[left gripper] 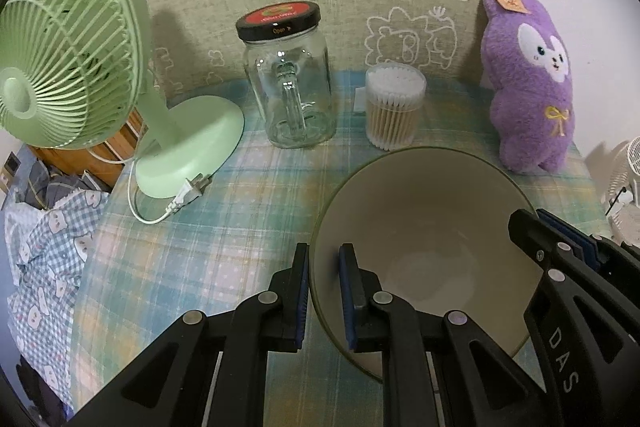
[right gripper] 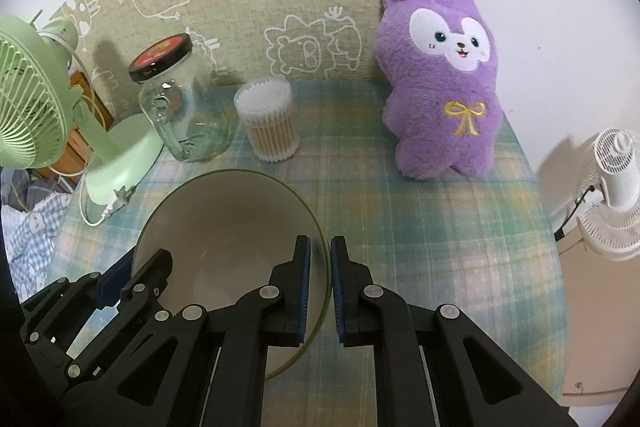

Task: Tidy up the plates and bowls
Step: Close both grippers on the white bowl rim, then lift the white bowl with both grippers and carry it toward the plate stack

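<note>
Bowl point(left gripper: 432, 227) empty, rim clamped by 2 grippers; lidded jar point(left gripper: 290, 83) empty.

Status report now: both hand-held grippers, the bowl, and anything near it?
Left hand-held gripper and right hand-held gripper both shut on rim of round beige ceramic bowl. Clear tub of cotton swabs just beyond it.

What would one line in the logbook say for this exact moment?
phase: two-handed carry | left gripper: shut on bowl rim | right gripper: shut on opposite rim | nearby: glass jar, cotton swabs, plush toy
</note>
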Tool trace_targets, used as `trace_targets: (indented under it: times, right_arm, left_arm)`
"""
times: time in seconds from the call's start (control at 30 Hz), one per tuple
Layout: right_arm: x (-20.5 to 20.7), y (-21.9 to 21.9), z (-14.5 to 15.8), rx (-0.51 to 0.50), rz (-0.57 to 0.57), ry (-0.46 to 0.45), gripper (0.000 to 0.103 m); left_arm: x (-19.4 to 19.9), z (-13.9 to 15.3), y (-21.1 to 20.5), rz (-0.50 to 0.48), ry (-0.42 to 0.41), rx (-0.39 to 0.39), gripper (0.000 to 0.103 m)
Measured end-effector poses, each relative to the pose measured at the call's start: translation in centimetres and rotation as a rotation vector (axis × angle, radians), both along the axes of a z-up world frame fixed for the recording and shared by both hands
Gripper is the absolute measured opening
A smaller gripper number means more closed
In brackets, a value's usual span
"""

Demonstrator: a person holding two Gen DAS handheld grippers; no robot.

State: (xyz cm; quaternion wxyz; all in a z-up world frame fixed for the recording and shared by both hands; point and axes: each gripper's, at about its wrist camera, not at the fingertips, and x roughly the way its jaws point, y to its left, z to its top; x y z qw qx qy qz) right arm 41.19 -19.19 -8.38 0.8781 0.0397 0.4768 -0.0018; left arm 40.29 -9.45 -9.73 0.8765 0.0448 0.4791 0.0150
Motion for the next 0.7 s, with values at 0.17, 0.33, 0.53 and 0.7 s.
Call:
trace_targets:
  times: [0.17,0.33,0.53,0.7]
  right_arm:
    - [-1.6,0.6,1.8,-0.008,-0.014,-0.016,0.014]
    - [-3.0,0.9,3.6,-0.001,-0.03,-0.036,0.014]
    - [-4.8,1.3,5.9,-0.015,-0.039,-0.063,0.014]
    - [-6.2,1.5,7.7,-0.017,-0.049,-0.081,0.014]
  left_arm:
    - [-1.1,1.5,0.5,-0.019,-0.017,0.0,0.011]
    - [-2.5,3.4,0.9,-0.03,-0.05,-0.004,0.011]
    - [-4.0,5.3,1.4,-0.035,-0.064,-0.024,0.011]
    - [-5.3,6.8,1.7,-0.043,-0.08,-0.028,0.011]
